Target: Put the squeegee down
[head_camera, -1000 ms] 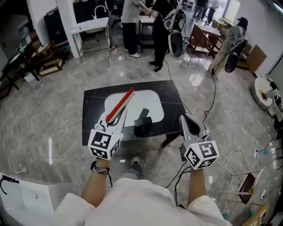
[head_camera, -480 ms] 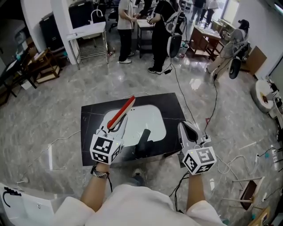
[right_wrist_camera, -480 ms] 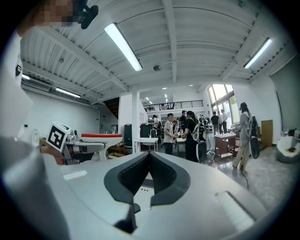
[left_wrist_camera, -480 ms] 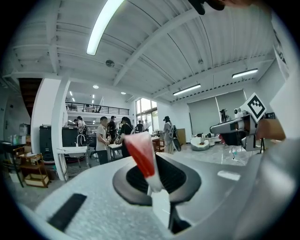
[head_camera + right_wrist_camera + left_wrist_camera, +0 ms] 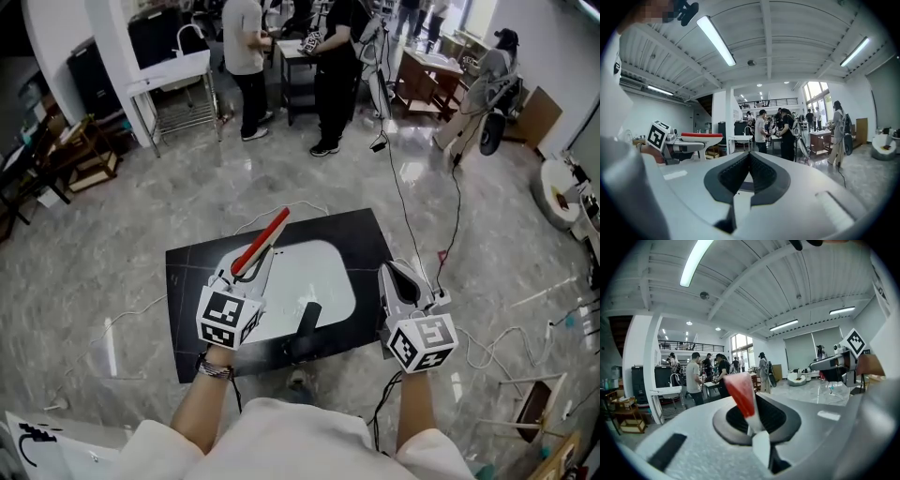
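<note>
Both claws have come forward over the table, which now lies closer under them than 1 second ago; the people at the back sit higher in the head view; the squeegee keeps the same tilt in its grip.

Left claw is closed tight on the squeegee, pinching its pale lower end between the dark ribbed pads; the tool is a long, narrow, flat strip, red along most of its length and white near the grip; it slants up and away to the right, held in the air above the left part of the table and not lying on it.

Right claw has its 2 jaws pressed together with nothing between them; it hangs over the table's right near corner.

Table top is flat, matt black and rectangular; on it lies a glossy white sheet with rounded corners; a dark, blocky thing stands at the sheet's near edge, between the 2 claws.

Floor is polished grey marbled tile with thin cables trailing across it; a white sink stand on a wire frame is at the back, its basin's inside out of sight.
</note>
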Demonstrator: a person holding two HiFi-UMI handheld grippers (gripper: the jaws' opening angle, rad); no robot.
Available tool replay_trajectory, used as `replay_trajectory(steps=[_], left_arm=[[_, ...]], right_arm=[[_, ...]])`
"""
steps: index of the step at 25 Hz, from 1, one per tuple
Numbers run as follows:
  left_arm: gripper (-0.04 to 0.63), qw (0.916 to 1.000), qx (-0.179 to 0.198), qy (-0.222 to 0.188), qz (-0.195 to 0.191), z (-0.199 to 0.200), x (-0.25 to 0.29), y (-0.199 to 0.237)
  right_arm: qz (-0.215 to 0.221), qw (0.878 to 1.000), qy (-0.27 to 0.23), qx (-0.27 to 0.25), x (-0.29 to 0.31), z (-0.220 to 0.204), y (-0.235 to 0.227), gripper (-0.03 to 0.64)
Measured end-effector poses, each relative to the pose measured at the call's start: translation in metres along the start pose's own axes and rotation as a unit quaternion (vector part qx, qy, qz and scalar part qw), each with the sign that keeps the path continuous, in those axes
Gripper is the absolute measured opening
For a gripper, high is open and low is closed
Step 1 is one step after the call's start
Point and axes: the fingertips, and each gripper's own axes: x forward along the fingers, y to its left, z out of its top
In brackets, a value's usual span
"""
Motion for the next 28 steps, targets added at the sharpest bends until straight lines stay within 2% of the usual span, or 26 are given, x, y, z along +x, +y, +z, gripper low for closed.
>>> replay_trajectory(steps=[6, 15, 28], left_arm=[[0.015, 0.9989, 0.040, 0.020, -0.014, -0.004, 0.041, 0.014], [0.015, 0.9939, 0.086, 0.061, -0.032, -0.036, 0.111, 0.024], [0.015, 0.9770, 0.143, 0.140, -0.074, -0.106, 0.242, 0.004]], right_arm=[[-0.013, 1.000, 0.011, 0.011, 0.021, -0.004, -0.018, 0.006], [-0.017, 0.999, 0.030, 0.021, 0.046, -0.027, -0.050, 0.006], [-0.018, 0.996, 0.082, 0.045, 0.101, -0.073, -0.125, 0.006]])
